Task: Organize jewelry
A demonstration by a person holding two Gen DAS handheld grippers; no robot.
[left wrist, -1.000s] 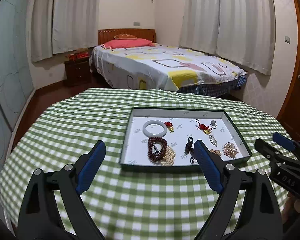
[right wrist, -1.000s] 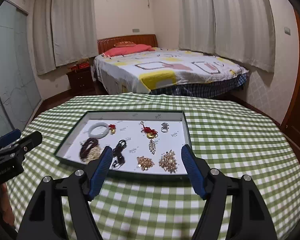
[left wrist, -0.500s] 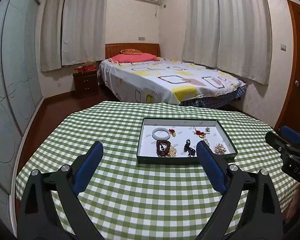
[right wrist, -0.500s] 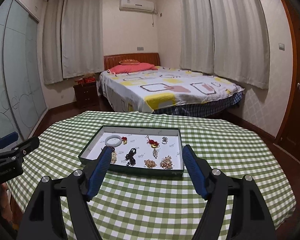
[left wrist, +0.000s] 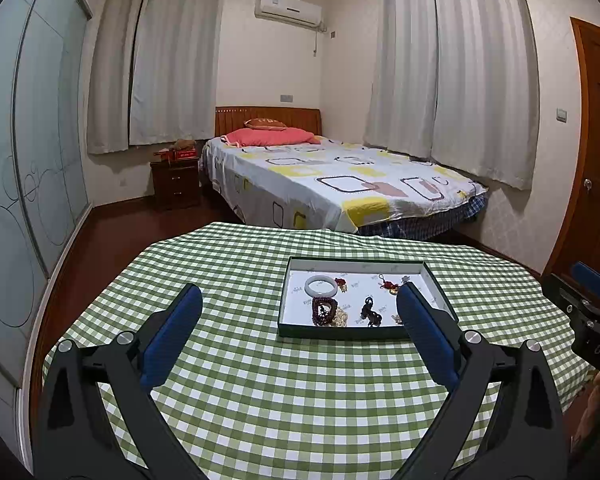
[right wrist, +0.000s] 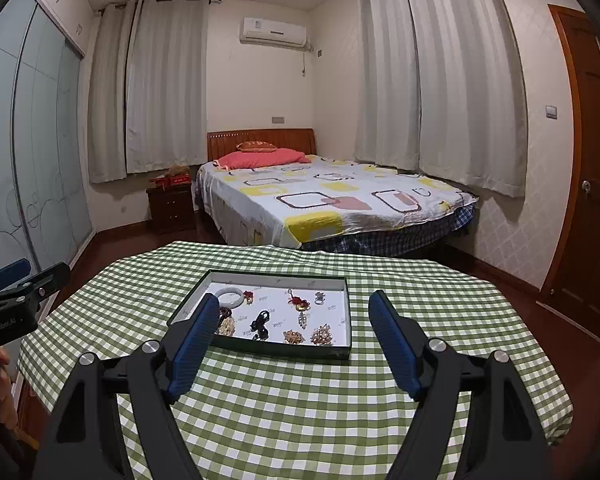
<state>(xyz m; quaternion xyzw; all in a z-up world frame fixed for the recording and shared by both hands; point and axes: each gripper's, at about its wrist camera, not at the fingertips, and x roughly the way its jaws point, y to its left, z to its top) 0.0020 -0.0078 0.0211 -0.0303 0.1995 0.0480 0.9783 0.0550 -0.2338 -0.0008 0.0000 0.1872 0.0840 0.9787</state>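
Jewelry (right wrist: 296, 322) fills the tray (right wrist: 260, 346); left gripper (left wrist: 300, 316) and right gripper (right wrist: 294, 322) both gape empty.

A bedroom with cream walls. At the far wall a bed (left wrist: 340, 184) with a wooden headboard (left wrist: 268, 118) and a red pillow (left wrist: 270, 137); a dark nightstand (left wrist: 176, 182) stands just left of it. White curtains (left wrist: 168, 56) hang closed on the far and right walls, an air conditioner (left wrist: 288, 10) between them. Frosted sliding doors (left wrist: 24, 168) on the left, a wooden door (left wrist: 596, 152) on the right. Dark red floor (left wrist: 112, 240). Near, a table (left wrist: 292, 392) in green check cloth.
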